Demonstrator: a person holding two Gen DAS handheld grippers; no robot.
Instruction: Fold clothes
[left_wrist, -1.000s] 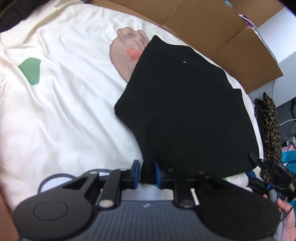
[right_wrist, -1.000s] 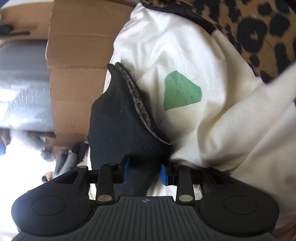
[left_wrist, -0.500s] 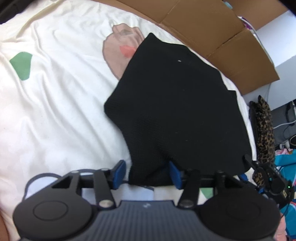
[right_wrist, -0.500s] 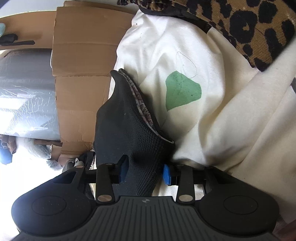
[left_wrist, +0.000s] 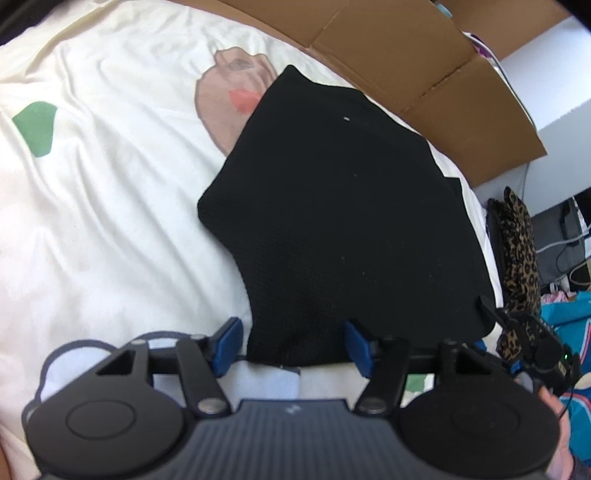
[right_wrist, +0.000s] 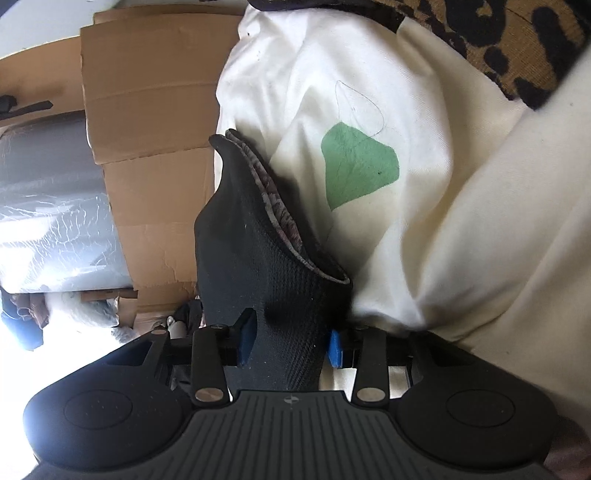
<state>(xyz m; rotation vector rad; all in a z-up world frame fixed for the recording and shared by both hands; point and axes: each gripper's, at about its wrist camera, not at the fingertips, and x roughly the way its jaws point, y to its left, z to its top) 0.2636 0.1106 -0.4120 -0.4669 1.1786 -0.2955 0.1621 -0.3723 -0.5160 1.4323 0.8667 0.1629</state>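
A black knit garment (left_wrist: 351, 221) lies folded on the cream printed bed sheet (left_wrist: 110, 221). Its near edge sits between the blue pads of my left gripper (left_wrist: 291, 343), whose jaws stand apart and are closing; a gap shows beside the left pad. In the right wrist view a bunched corner of the same garment (right_wrist: 258, 266) rises from my right gripper (right_wrist: 290, 343), and both pads press on the cloth. The right gripper also shows at the garment's far right corner (left_wrist: 524, 339).
Flattened cardboard (left_wrist: 424, 55) lines the far side of the bed. A leopard-print cloth (left_wrist: 517, 240) lies off the right edge, with colourful clutter beyond it. A plastic-wrapped grey mass (right_wrist: 55, 221) stands past the cardboard (right_wrist: 147, 110). The sheet (right_wrist: 461, 240) bulges in folds.
The left jaws went from pinching the garment's near edge to standing wide apart, and the edge now lies loose between them. The right gripper keeps its hold on the bunched corner.
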